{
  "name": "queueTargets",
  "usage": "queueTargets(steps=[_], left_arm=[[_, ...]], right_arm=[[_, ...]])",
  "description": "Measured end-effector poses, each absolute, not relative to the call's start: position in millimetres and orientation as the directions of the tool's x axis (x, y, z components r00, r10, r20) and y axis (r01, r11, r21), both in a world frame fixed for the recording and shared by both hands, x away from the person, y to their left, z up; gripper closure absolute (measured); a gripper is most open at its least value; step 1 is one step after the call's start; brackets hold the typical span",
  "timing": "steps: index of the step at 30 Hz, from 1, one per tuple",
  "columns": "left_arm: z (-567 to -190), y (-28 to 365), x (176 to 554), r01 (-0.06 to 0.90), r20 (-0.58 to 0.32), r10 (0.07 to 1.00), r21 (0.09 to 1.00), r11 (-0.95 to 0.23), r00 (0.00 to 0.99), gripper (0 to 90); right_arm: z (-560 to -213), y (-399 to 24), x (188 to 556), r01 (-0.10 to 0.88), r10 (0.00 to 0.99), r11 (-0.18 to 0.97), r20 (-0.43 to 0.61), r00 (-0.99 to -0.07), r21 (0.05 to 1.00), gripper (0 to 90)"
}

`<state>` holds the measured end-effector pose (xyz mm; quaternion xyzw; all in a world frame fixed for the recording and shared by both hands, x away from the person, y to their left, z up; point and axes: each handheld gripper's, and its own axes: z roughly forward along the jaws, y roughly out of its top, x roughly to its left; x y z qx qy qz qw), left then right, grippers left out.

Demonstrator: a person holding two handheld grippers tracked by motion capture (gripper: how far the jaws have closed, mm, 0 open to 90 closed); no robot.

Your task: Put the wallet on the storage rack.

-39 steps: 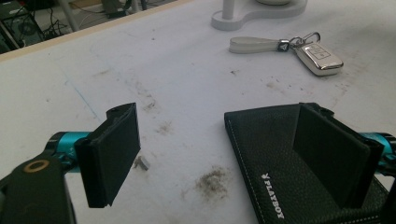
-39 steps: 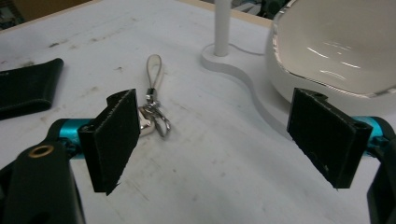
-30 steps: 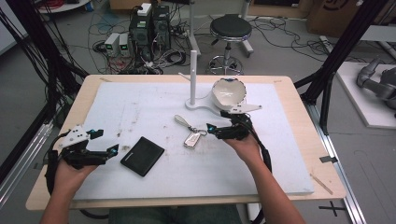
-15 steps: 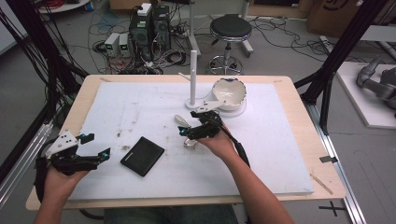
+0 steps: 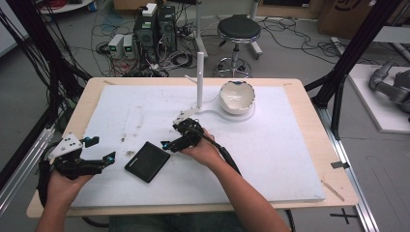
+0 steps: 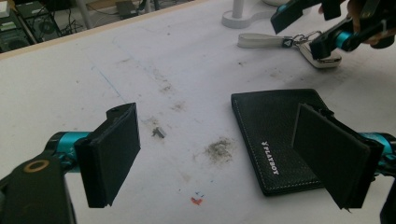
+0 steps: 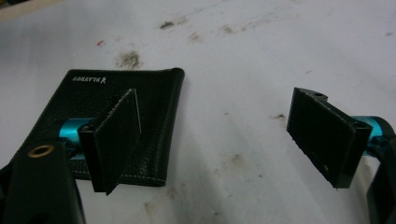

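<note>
Black grained leather wallet (image 6: 275, 135) lies flat, closed; both tongs (image 6: 224, 154) (image 7: 224, 140) gape wide, empty.

A wooden-edged table (image 5: 309, 104) stands on a grey floor (image 5: 290, 53), its top covered by a white sheet (image 5: 270, 145) that is scuffed and smudged with dark marks. Behind the table, a round black stool (image 5: 238, 30) on a chrome base stands near a tangle of black cables (image 5: 179, 58). To its left, computer towers (image 5: 155, 26) and small grey boxes (image 5: 122, 46) sit on the floor. Black frame struts (image 5: 355, 53) rise at the right, and more dark struts with hanging cables (image 5: 46, 63) at the left. A white platform (image 5: 382, 104) lies at the far right. The light is even and soft.
</note>
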<state>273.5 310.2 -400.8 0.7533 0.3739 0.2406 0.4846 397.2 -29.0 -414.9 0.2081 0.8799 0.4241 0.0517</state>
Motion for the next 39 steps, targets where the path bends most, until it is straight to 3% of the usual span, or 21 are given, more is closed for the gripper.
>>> queueTargets(steps=[9,19,22,25,31,37,39], left_arm=[[-401,308,276,0.335,-0.005,0.794,0.909,-0.25,0.608,15.3],[-401,309,275,0.338,-0.006,0.796,0.907,-0.25,0.605,15.3],[-400,309,275,0.332,-0.005,0.795,0.91,-0.248,0.607,15.3],[-400,308,275,0.33,-0.001,0.795,0.91,-0.251,0.607,15.3],[-400,308,275,0.331,0.007,0.8,0.908,-0.256,0.6,15.3],[-400,309,274,0.329,0.011,0.8,0.908,-0.259,0.6,15.3],[-400,310,274,0.329,0.009,0.802,0.909,-0.255,0.597,15.3]], right_arm=[[-435,-2,395,0.354,0.384,0.617,0.124,-0.915,0.703,19.5],[-445,6,396,0.394,0.34,0.63,0.218,-0.915,0.67,41.3],[-445,6,395,0.401,0.305,0.636,0.264,-0.915,0.659,59.3],[-444,5,392,0.401,0.309,0.634,0.259,-0.915,0.662,61.0],[-442,4,390,0.413,0.333,0.615,0.254,-0.908,0.671,78.9],[-438,1,389,0.435,0.343,0.595,0.276,-0.898,0.676,83.2],[-429,-2,386,0.401,0.332,0.589,0.242,-0.911,0.702,83.9]])
